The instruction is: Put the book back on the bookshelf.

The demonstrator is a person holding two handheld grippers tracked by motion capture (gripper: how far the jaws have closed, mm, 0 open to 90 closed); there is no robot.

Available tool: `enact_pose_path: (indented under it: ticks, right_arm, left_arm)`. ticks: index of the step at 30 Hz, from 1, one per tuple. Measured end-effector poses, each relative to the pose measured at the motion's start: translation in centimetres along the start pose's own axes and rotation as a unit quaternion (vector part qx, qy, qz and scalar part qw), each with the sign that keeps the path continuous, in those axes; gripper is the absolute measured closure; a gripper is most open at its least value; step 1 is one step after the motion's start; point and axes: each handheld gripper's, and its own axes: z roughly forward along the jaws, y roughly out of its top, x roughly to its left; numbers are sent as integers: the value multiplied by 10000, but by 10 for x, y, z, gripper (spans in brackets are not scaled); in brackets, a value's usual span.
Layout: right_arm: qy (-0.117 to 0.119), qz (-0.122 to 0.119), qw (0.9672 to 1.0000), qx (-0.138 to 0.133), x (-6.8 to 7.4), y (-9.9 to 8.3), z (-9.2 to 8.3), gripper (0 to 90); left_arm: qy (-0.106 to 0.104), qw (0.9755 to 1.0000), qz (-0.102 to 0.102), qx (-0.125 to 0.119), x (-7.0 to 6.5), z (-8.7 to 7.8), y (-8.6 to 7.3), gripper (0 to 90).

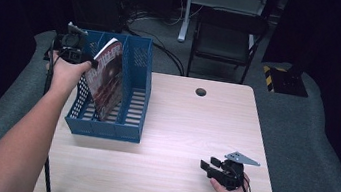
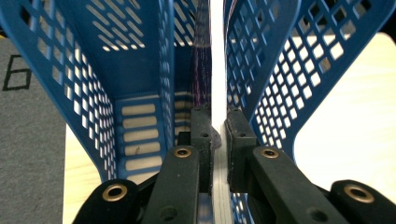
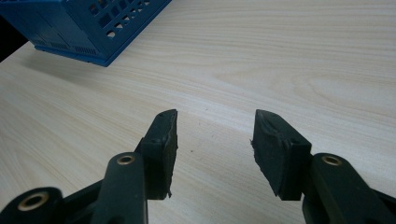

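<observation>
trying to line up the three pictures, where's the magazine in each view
High view: magazine leans in the blue rack, upper left.
Left gripper view: its edge runs up the centre, pinched by the jaws.
Right gripper view: the rack's corner sits at top left.
Shared landmark: the rack.

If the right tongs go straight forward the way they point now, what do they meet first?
Probably the bare table. The right tongs stand open, angled down over the wood, with nothing between them. The blue rack lies far to the upper left, apparently outside that line, though depth is unclear.
</observation>
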Motion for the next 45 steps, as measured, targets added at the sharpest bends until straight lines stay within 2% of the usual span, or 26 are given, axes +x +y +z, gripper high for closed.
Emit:
enact_pose_path:
  ticks: [5,12,19,20,22,26,38,39,42,45]
  right_arm:
    - [-8,2,10000,-4,0,0,0,498]
    - [-3,-16,10000,-4,-1,1,-1,497]
    - [-1,-2,10000,-28,-2,1,-1,497]
    - [0,-2,10000,-29,-2,1,-1,498]
    - [3,-3,10000,-25,-2,1,-1,498]
    - [5,-9,10000,-28,-2,1,-1,498]
    - [-3,11,10000,-8,-1,1,-2,498]
    - [3,4,10000,-34,-1,1,-1,498]
    - [16,-18,10000,-43,-2,1,-1,498]
    - [24,-25,10000,-26,-1,1,-1,498]
  left_arm:
    - [96,9997,-140,-201,1,0,2,844]
    - [261,9988,-279,-301,-2,6,2,844]
    - [321,9984,-329,-330,-2,12,2,844]
    - [327,9982,-388,-334,-1,13,3,844]
    - [340,9983,-377,-297,0,14,2,844]
    - [491,9974,-363,-379,0,16,3,843]
    - [607,9964,-409,-432,-2,20,3,843]
    - [606,9966,-352,-438,-1,20,2,843]
    - [622,9958,-436,-515,-2,21,2,842]
    - [606,9961,-390,-504,-2,21,1,840]
